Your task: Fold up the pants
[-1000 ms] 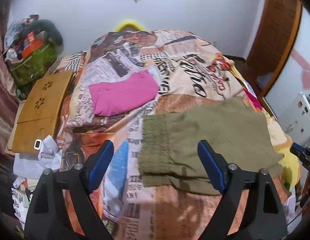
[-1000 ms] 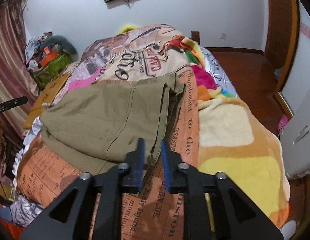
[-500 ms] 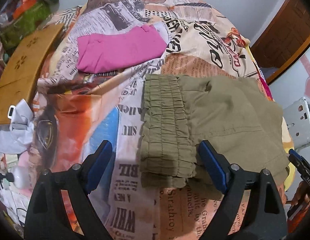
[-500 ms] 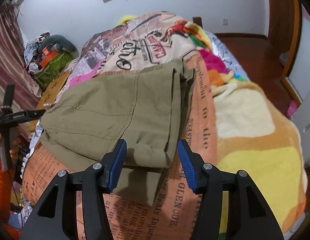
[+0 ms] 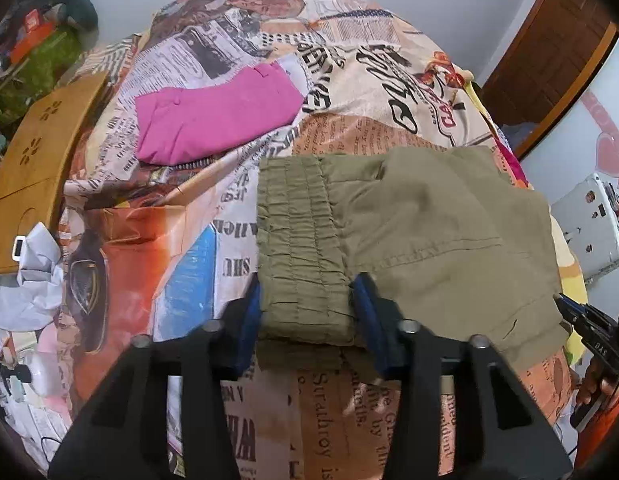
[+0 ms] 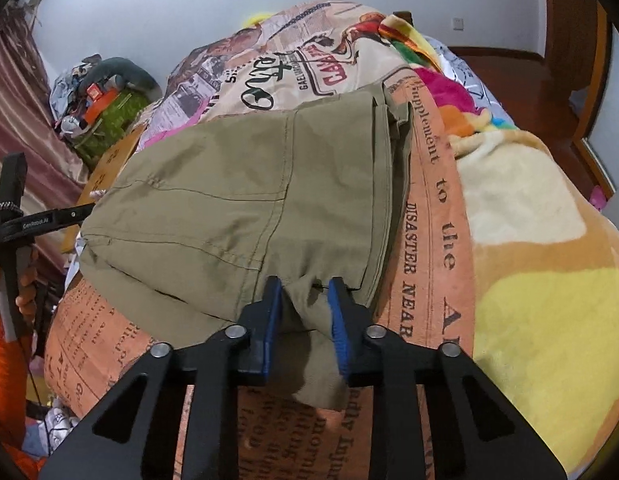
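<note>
Olive green pants lie folded on the bed, also in the right wrist view. My left gripper has its blue pads on both sides of the gathered elastic waistband at the near edge, closing on it. My right gripper has its blue pads closed on the bunched near edge of the pants at the other end. The right gripper's tip shows at the right edge of the left wrist view; the left gripper's handle shows at the left of the right wrist view.
The bed has a newspaper-print cover. A folded pink garment lies further back. A wooden board and a cluttered bag are at the left. A yellow and orange blanket is at the right.
Both grippers have moved forward onto the pants and narrowed: the left from wide open onto the waistband, the right from open onto the near fabric edge.
</note>
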{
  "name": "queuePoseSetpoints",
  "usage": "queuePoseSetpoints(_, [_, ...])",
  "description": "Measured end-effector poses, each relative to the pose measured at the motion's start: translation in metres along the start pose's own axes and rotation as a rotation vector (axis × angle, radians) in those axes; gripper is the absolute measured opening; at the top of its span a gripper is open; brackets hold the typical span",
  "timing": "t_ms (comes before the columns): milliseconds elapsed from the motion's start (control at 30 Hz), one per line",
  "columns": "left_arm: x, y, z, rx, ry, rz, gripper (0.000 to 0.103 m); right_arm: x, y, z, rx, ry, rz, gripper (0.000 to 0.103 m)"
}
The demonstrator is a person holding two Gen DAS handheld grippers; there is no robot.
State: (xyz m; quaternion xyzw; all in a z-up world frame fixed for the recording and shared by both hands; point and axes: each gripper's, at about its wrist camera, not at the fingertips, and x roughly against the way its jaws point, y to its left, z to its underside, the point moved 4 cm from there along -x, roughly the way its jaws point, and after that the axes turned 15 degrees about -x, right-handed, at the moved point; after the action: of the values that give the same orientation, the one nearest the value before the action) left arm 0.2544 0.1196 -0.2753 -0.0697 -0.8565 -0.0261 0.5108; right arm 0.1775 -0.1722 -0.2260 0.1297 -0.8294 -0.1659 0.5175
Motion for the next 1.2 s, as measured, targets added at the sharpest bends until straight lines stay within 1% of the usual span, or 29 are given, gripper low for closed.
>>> queuePoseSetpoints(33, [0.004, 0.001, -0.001, -0.005, -0.002, -0.019, 0.026, 0.001, 0.003, 0.0, 0.011, -0.011, 0.008, 0.013])
queuePoseSetpoints(100, [0.01, 0.003, -0.002, -0.004, -0.019, -0.008, 0.02, 0.006, 0.007, -0.003, 0.031, -0.041, 0.015, 0.011])
queuePoseSetpoints(133, [0.014, 0.004, -0.003, -0.008, -0.024, -0.016, 0.018, 0.01, 0.009, -0.006, 0.033, -0.056, 0.013, 0.01])
queuePoseSetpoints(167, [0.018, 0.006, -0.003, -0.014, -0.03, -0.028, 0.012, 0.015, 0.01, -0.009, 0.036, -0.07, 0.007, 0.01])
queuePoseSetpoints(233, [0.022, 0.01, -0.003, -0.001, -0.04, -0.024, 0.009, 0.026, 0.011, -0.015, 0.039, -0.105, -0.003, 0.01])
queuePoseSetpoints(267, [0.025, 0.012, -0.002, 0.009, -0.046, -0.025, 0.004, 0.031, 0.012, -0.018, 0.045, -0.117, -0.01, 0.01])
queuePoseSetpoints(433, [0.044, 0.013, -0.001, 0.003, -0.09, -0.052, 0.002, 0.052, 0.023, -0.022, 0.075, -0.165, -0.038, 0.009])
queuePoseSetpoints(500, [0.048, 0.015, 0.0, 0.01, -0.091, -0.042, 0.004, 0.055, 0.026, -0.021, 0.076, -0.164, -0.047, 0.009])
queuePoseSetpoints(533, [0.048, 0.017, 0.002, 0.018, -0.083, -0.028, 0.008, 0.056, 0.027, -0.02, 0.08, -0.163, -0.047, 0.009])
queuePoseSetpoints(567, [0.045, 0.018, 0.003, 0.032, -0.068, -0.013, 0.019, 0.054, 0.028, -0.017, 0.087, -0.161, -0.042, 0.009])
queuePoseSetpoints(600, [0.042, 0.021, 0.004, 0.047, -0.055, -0.011, 0.04, 0.052, 0.027, -0.016, 0.093, -0.158, -0.034, 0.009])
queuePoseSetpoints(633, [0.039, 0.023, 0.006, 0.065, -0.048, -0.017, 0.052, 0.047, 0.026, -0.013, 0.096, -0.149, -0.025, 0.009])
queuePoseSetpoints(667, [0.038, 0.025, 0.008, 0.083, -0.049, -0.024, 0.069, 0.043, 0.023, -0.012, 0.092, -0.137, -0.019, 0.009])
queuePoseSetpoints(700, [0.037, 0.026, 0.009, 0.094, -0.052, -0.028, 0.073, 0.041, 0.021, -0.009, 0.087, -0.127, -0.016, 0.009])
queuePoseSetpoints(767, [0.031, 0.027, 0.011, 0.11, -0.036, -0.005, 0.073, 0.033, 0.016, -0.005, 0.073, -0.1, -0.011, 0.009])
queuePoseSetpoints(867, [0.013, 0.024, 0.017, 0.148, 0.017, 0.078, 0.073, 0.024, 0.01, 0.001, 0.058, -0.071, -0.009, 0.009])
queuePoseSetpoints(967, [-0.002, 0.016, 0.018, 0.156, 0.039, 0.15, 0.073, 0.022, 0.009, 0.004, 0.056, -0.066, -0.009, 0.009])
queuePoseSetpoints(1033, [-0.008, 0.01, 0.016, 0.16, 0.045, 0.191, 0.067, 0.023, 0.01, 0.004, 0.051, -0.068, -0.013, 0.009])
queuePoseSetpoints(1067, [-0.01, 0.008, 0.015, 0.161, 0.052, 0.193, 0.065, 0.024, 0.009, 0.004, 0.049, -0.069, -0.016, 0.009])
queuePoseSetpoints(1100, [-0.011, 0.007, 0.014, 0.159, 0.049, 0.183, 0.06, 0.024, 0.009, 0.003, 0.048, -0.069, -0.016, 0.009])
queuePoseSetpoints(1133, [-0.01, 0.006, 0.012, 0.153, 0.047, 0.165, 0.059, 0.024, 0.009, 0.003, 0.049, -0.072, -0.015, 0.009])
queuePoseSetpoints(1167, [-0.009, 0.007, 0.01, 0.152, 0.041, 0.153, 0.054, 0.025, 0.009, 0.003, 0.05, -0.076, -0.016, 0.009])
queuePoseSetpoints(1200, [-0.007, 0.008, 0.009, 0.154, 0.034, 0.141, 0.047, 0.027, 0.009, 0.002, 0.052, -0.084, -0.017, 0.009])
